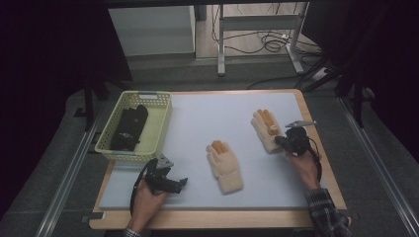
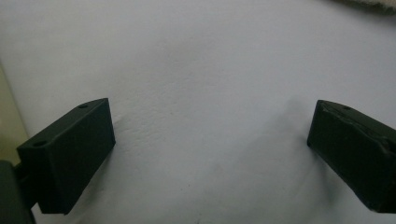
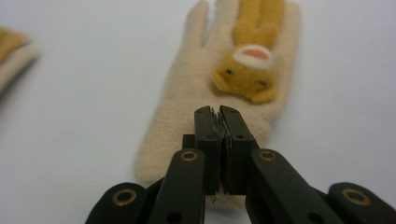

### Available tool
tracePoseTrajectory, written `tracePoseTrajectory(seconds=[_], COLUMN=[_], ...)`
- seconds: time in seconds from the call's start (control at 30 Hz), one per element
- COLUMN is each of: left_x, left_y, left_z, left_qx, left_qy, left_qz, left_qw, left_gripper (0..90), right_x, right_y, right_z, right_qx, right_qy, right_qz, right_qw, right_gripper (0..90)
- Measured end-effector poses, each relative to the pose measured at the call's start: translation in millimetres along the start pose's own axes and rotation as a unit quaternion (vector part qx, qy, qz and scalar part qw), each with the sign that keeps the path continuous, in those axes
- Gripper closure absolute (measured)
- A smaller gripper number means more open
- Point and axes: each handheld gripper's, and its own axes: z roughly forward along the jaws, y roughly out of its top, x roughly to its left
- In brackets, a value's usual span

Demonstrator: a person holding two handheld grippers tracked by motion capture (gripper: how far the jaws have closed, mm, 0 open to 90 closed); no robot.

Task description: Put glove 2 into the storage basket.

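Two cream fleece gloves with orange fingers lie on the white mat (image 1: 197, 118). One glove (image 1: 225, 167) is at the middle, its edge at the left of the right gripper view (image 3: 11, 51). The other glove (image 1: 265, 129) lies at the right and bears an orange animal face (image 3: 219, 88). My right gripper (image 1: 279, 141) is over that glove's cuff end, jaws shut together (image 3: 219, 112), with no fabric visible between them. My left gripper (image 1: 184, 181) rests at the mat's front left, jaws wide open (image 2: 210, 140) over bare mat.
A pale yellow plastic basket (image 1: 165, 118) stands at the mat's back left with a black folded item (image 1: 129, 127) inside. The mat sits on a wooden table (image 1: 316, 123). A fuzzy glove edge (image 2: 369, 3) shows at the top right of the left gripper view.
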Motion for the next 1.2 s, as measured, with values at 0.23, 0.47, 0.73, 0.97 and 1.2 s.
tracePoseTrajectory(seconds=[0.23,0.47,0.73,0.97,1.2], left_x=[0.0,0.0,0.0,0.0,0.0], left_y=[0.1,0.0,0.0,0.0,0.0], left_z=[0.0,0.0,0.0,0.0,0.0], left_qx=[0.000,0.000,0.000,0.000,0.000], left_qy=[0.000,0.000,0.000,0.000,0.000], left_qz=[0.000,0.000,0.000,0.000,0.000], left_qw=[1.0000,1.0000,1.0000,1.0000,1.0000], left_gripper=[1.1,1.1,1.1,1.1,1.1], right_x=[32.7,9.2,3.0,21.7,55.8], right_y=[-14.3,4.3,1.5,3.9,9.4], right_z=[-20.8,14.4,29.1,5.0,-24.8], right_qx=[-0.001,-0.006,0.003,-0.006,-0.032], right_qy=[0.017,0.025,0.037,0.043,0.063], right_qz=[-0.049,-0.063,-0.072,-0.048,-0.046], right_qw=[0.9986,0.9977,0.9967,0.9979,0.9965], right_gripper=[60.7,41.2,58.6,61.3,61.3])
